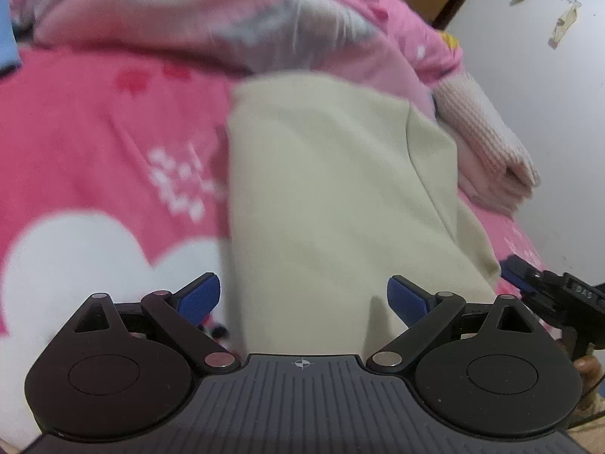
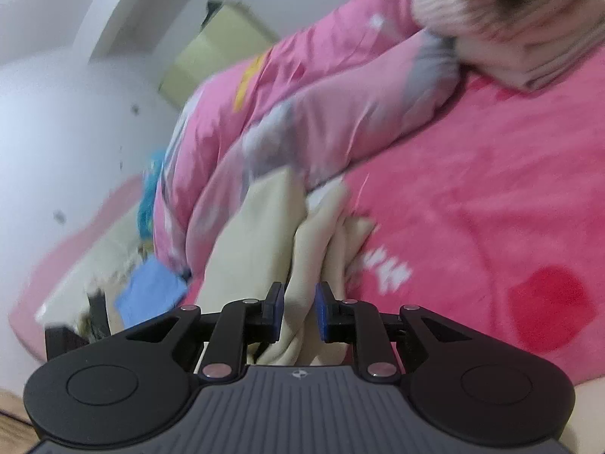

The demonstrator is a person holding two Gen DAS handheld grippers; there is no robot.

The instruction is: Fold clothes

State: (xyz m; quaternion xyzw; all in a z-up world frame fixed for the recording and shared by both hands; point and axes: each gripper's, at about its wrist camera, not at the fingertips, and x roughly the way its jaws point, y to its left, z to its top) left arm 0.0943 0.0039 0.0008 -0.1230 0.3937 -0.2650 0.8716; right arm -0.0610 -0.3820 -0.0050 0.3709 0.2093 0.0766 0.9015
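Each wrist camera looks forward, close and low, past its own fingers; both views share the cream garment (image 1: 321,189) and, apparently, the knitted stack (image 2: 510,19) beyond.

Both grippers had the same build. The left gripper (image 1: 303,300) had a grey ribbed body with a small white crosshair mark, two round black discs at the sides, and black link arms joined with silver pins. Its pads (image 1: 200,299) were blue and textured. The right gripper (image 2: 298,312) had the same black links, silver pins and blue pads (image 2: 320,312).
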